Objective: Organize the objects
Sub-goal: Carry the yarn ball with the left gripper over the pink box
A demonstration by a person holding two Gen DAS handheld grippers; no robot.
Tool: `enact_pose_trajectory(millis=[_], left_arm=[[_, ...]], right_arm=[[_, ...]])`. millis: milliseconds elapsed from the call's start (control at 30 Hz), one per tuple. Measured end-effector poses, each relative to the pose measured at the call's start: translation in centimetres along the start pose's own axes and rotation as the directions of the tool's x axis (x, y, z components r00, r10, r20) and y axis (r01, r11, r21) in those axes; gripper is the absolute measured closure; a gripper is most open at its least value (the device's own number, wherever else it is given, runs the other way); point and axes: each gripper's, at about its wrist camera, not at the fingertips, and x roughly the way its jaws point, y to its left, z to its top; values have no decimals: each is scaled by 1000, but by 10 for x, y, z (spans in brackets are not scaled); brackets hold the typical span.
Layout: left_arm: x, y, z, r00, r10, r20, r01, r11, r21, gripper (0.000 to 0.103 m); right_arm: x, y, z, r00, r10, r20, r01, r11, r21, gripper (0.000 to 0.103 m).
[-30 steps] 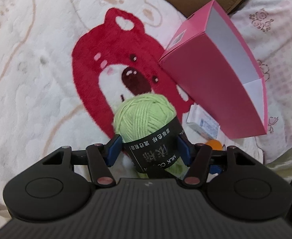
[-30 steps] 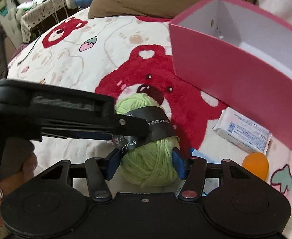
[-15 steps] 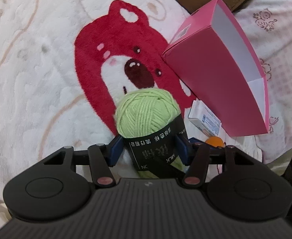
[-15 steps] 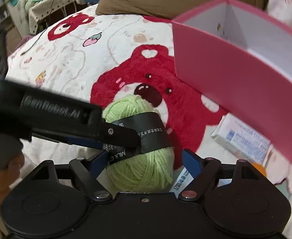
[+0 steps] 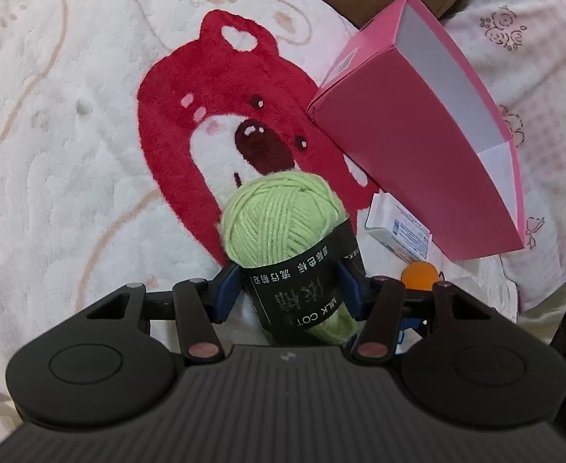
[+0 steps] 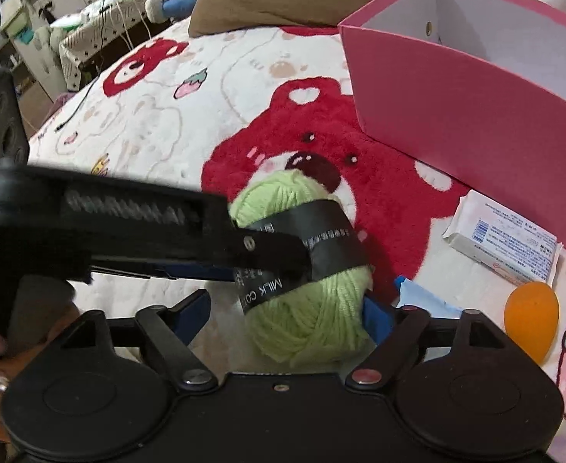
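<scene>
Yarn is sitting between the blue pads of the left gripper (image 5: 288, 293), which is clenching the green yarn ball (image 5: 283, 223) across its black paper band; both pads are pressing the band, and the ball's long axis is running forward, away from the tool, tilting a little to the left. In the right wrist view the same ball (image 6: 310, 320) is lying inside the right gripper (image 6: 283, 312), whose jaws are standing wide: the left pad is well clear of the wool, while the right pad is lying just beside it, and I cannot tell whether it is touching. So the left tool alone appears to be carrying the load.

Further right, the open pink box (image 5: 429, 146) is resting on the bear-print blanket (image 5: 70, 154), ahead and to the right of the held ball, its white interior facing up and rightward. Just below its near corner, a small white carton (image 5: 398, 231) and an orange egg-shaped sponge (image 6: 531, 316) are lying on the blanket. Judging from this, the carrying tool needs to be travelling forward-right and over the box's near wall.
</scene>
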Motion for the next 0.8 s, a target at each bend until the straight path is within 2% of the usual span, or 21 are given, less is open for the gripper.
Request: enact_pose_trajectory(millis=[33,133,233,333,467,600,800], left_arm=[[0,0,0,1000,-8,-3,8,1000,-1,50],[-1,-2,-1,1000,-25,3,25,1000,4,51],[-7,-8,-3,1000,-27,15,26,999,20,52],[-14,-17,-7,999,-26,42,23,997,77,52],[-20,-19,-3,998,-46,43,43,996,76,52],[-23,-21,-3,998,-60,22,58,995,83,52],[-39,-38,-6,997,-67,39,59,984,171,52]], right_arm=[[-1,-1,-1,1000,-21,3,21,1000,3,37],[-4,-6,-1,999,-48,2,48,998,50,40],[-8,1,-3,997,-81,15,81,996,33,43],[-15,3,-6,997,-66,30,65,997,40,43],[-27,7,-9,998,-31,54,28,998,48,43],[-34,13,-10,995,-59,78,55,997,63,43],[-47,20,-16,989,-90,117,84,995,50,47]])
